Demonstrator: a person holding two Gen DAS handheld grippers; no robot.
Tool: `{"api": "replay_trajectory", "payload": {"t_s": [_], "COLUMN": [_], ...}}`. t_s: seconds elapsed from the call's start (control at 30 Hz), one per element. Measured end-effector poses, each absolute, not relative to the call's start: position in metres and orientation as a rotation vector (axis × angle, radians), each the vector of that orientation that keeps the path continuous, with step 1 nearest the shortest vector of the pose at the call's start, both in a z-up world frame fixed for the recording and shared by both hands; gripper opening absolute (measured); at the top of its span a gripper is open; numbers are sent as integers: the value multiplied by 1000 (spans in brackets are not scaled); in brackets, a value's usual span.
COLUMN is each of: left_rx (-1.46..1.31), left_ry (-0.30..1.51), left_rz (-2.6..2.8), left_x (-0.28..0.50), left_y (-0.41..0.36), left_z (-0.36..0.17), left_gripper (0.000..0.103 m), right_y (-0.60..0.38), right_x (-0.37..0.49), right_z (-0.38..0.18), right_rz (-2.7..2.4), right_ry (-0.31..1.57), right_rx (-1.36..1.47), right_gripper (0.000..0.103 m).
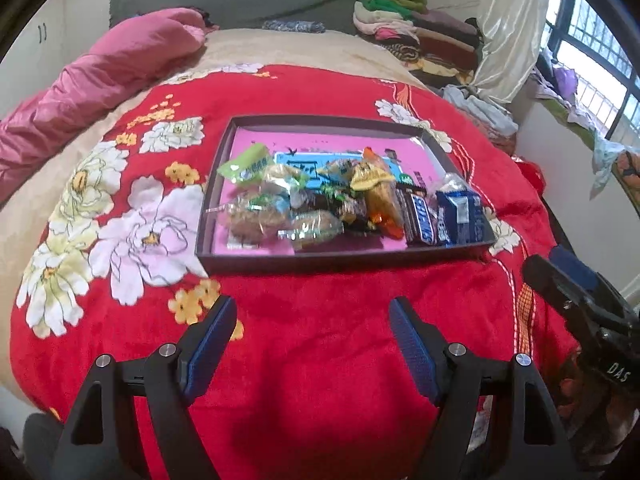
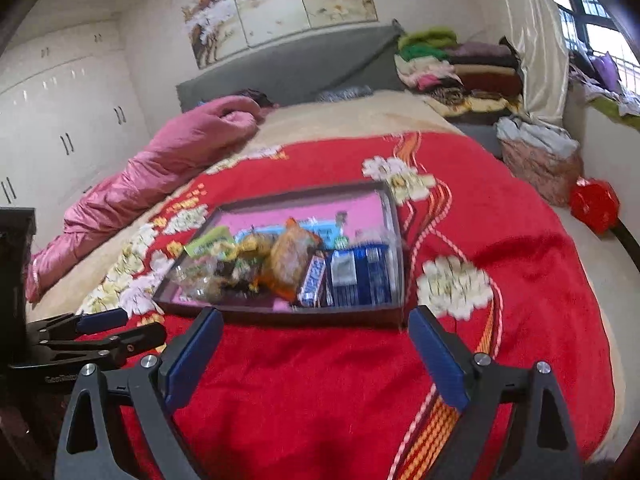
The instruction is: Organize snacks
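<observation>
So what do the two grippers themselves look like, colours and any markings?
Both are matte black frames with silver round bolts and blue textured pads on the fingers. The left gripper matches the right gripper. White "DAS" lettering shows on the right one's body in the left wrist view.

Glossy plastic snack wrappers [image 1: 332, 204] fill a matt cardboard tray [image 1: 344, 258] on plush red blanket [image 1: 320, 360].

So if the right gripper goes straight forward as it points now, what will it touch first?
Probably the near wall of the tray. The right gripper is open above the red blanket, and the tray's near edge lies just ahead between its fingers. Depth is hard to judge.
</observation>
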State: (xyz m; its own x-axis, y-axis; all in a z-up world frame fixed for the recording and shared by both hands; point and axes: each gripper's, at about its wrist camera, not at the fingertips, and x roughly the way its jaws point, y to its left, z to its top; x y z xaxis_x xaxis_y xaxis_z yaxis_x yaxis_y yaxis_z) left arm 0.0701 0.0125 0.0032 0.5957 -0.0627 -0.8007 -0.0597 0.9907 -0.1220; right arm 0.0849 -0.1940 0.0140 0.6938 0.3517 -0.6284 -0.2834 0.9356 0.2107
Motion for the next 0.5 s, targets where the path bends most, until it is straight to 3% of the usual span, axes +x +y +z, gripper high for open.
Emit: {"api": "replay_trajectory", "payload": {"t_s": [0.5], "left_rx": [-145], "left_ry": [929], "left_rz": [5], "left_x": [40], "left_y": [20], "left_z": [3], "left_gripper": [80], "right_y": [-168], "right_x": [51], "right_z": [10], "right_rz": [323], "right_ry": [758], "right_rx": [29], "right_gripper": [94]}}
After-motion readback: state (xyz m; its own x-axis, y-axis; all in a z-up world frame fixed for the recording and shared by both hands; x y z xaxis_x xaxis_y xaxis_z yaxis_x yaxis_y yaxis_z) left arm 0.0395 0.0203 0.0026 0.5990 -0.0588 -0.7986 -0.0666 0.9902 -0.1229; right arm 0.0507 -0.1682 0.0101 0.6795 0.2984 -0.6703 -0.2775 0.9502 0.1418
